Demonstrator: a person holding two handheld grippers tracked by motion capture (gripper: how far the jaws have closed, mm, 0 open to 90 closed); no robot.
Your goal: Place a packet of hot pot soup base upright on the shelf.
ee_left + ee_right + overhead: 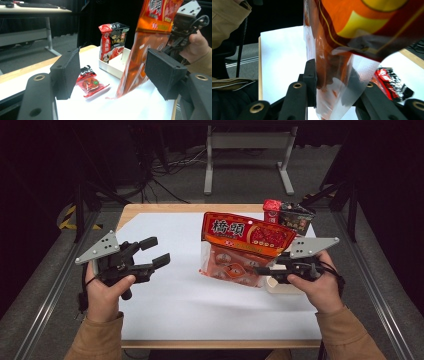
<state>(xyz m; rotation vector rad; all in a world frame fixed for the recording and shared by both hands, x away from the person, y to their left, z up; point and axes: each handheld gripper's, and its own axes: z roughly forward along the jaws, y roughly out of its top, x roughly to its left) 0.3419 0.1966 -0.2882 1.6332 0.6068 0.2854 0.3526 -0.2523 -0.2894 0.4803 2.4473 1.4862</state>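
High view, right gripper (260, 270) clamping orange bag (240, 251); left gripper (155, 253) wide, empty

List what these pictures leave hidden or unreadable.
- White tray: in the high view, the orange bag and right hand-held gripper cover most of it.
- Orange bag's top: cut off by the upper edge in both gripper views.
- Small red packet: print too small to read in the left gripper view; in the right gripper view, the bag partly hides it.
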